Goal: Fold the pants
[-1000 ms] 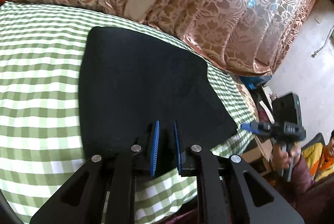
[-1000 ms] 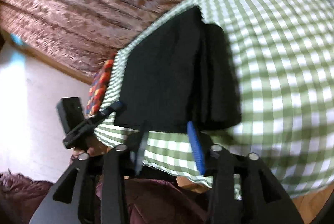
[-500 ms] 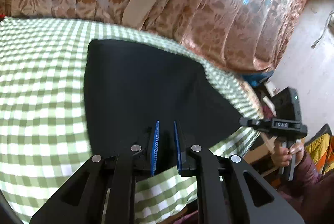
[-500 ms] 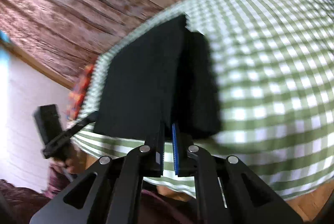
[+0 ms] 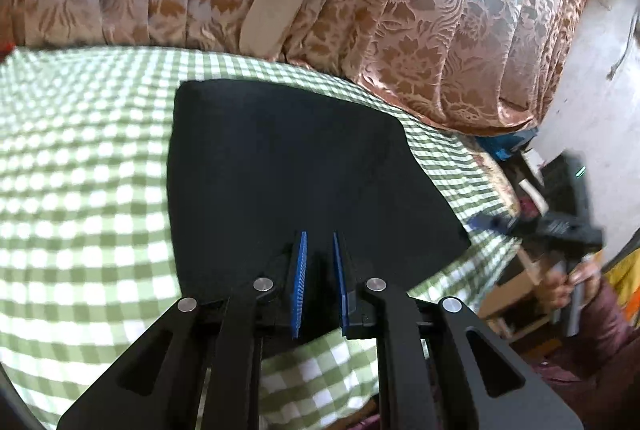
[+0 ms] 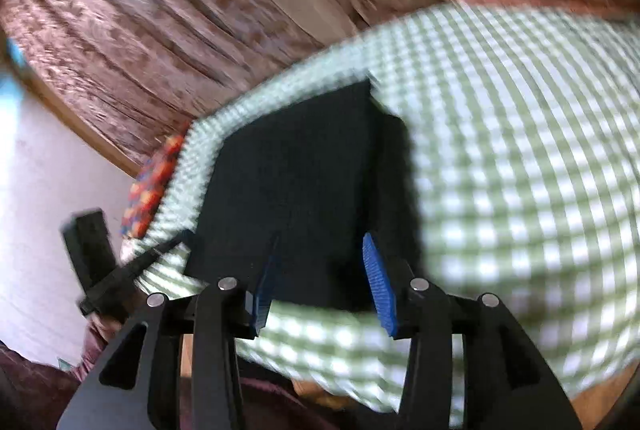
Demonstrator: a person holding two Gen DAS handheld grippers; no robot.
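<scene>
Daylight glows through the curtain, with glare on the checked cloth. The right wrist view is motion-blurred; the left is sharper. Fisheye bending and dark corners frame both.

A home bedroom: checked green bedsheet, floral brown curtains, cluttered corner by a white wall

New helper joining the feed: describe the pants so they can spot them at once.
Find the green-and-white checked cloth in front of the floral curtain. Near its front edge lie the pants, a flat folded black slab. It is the only plain dark thing on the checks.
</scene>
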